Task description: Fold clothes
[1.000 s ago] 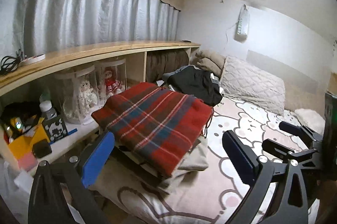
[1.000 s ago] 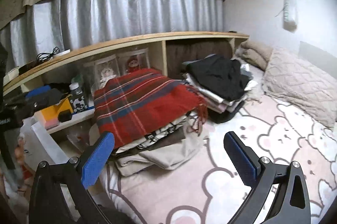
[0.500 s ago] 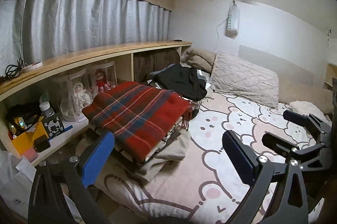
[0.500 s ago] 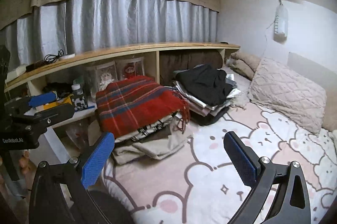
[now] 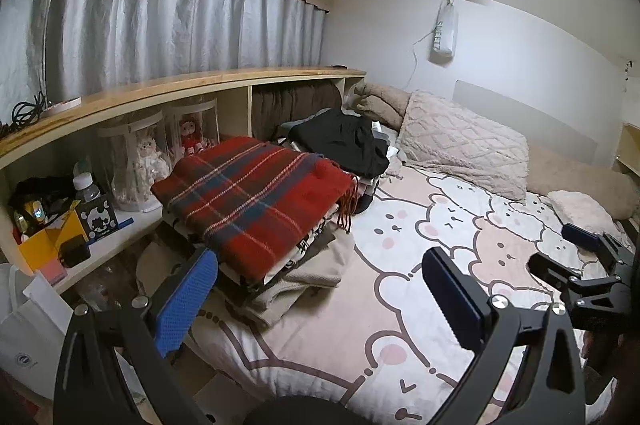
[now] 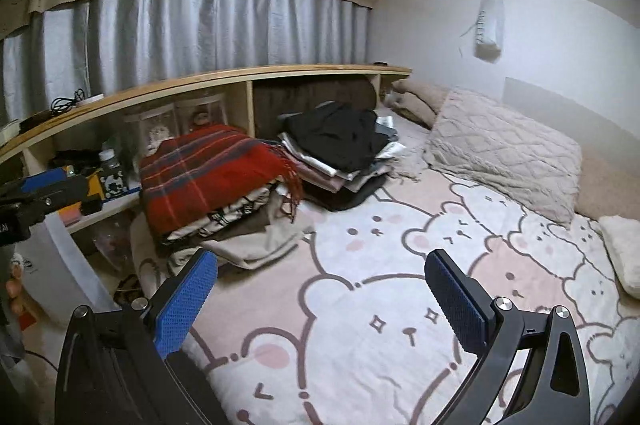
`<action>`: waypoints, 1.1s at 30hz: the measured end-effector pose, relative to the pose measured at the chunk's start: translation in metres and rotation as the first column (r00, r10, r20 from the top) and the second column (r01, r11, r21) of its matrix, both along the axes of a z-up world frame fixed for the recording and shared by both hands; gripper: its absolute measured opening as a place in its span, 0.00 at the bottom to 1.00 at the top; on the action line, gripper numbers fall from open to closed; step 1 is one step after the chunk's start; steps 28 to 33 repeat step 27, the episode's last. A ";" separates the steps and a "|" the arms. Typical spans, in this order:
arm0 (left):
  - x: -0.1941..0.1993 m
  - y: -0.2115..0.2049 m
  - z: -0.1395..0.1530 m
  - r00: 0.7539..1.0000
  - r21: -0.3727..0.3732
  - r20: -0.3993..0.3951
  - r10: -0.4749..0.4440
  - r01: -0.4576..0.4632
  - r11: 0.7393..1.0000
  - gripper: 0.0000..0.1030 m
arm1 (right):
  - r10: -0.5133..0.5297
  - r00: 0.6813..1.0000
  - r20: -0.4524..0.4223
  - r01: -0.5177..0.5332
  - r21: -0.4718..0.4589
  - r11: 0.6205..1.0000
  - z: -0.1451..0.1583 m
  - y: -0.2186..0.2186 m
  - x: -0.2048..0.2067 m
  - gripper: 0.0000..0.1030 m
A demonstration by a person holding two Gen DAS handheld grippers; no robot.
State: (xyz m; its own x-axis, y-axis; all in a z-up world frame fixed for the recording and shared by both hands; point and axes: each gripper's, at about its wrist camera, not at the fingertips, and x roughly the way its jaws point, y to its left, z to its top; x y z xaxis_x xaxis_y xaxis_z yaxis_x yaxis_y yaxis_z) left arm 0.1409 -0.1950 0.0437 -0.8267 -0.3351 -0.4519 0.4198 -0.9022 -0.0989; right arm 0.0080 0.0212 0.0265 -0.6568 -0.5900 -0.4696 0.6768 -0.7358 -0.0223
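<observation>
The bed with its pink-and-white bear-print sheet (image 6: 360,305) fills most of the room, and its near edge is cut off below both cameras. Along its left edge, against the long wooden shelf unit (image 5: 168,89), sit two stacks of folded clothes. The nearer stack is topped by a folded red plaid fringed blanket (image 5: 256,197); what lies beneath shows only as edges, a beige layer and a black-and-white printed one, so the garments cannot be told apart. The farther stack, topped by a black garment (image 6: 336,137), is just beside it toward the head of the bed, where a quilted beige pillow (image 6: 504,153) lies.

The left gripper (image 5: 320,297) hangs above the sheet near the foot edge, its blue-padded fingers spread wide with nothing between them. The right gripper (image 6: 320,293) is likewise spread and empty above bare sheet.

Only the left wrist view shows the right gripper from outside, at its right border, partly cut off. Only the right wrist view shows the left gripper's side at its left border, with fingertips of a hand (image 6: 14,295) barely visible below. The two dolls in clear cases (image 5: 160,149) on the shelf are plain in the left view, but half hidden behind the blanket in the right.
</observation>
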 end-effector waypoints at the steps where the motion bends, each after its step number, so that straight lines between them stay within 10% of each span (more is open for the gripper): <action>1: 0.000 0.001 -0.001 1.000 0.001 0.001 0.001 -0.001 1.000 1.00 | -0.007 1.000 0.005 0.007 0.002 1.000 -0.002 0.004 0.000 1.00; 33: 0.000 0.010 -0.013 1.000 0.028 0.017 -0.023 0.022 0.999 1.00 | -0.088 0.996 0.006 0.087 0.069 0.994 -0.021 0.036 0.011 1.00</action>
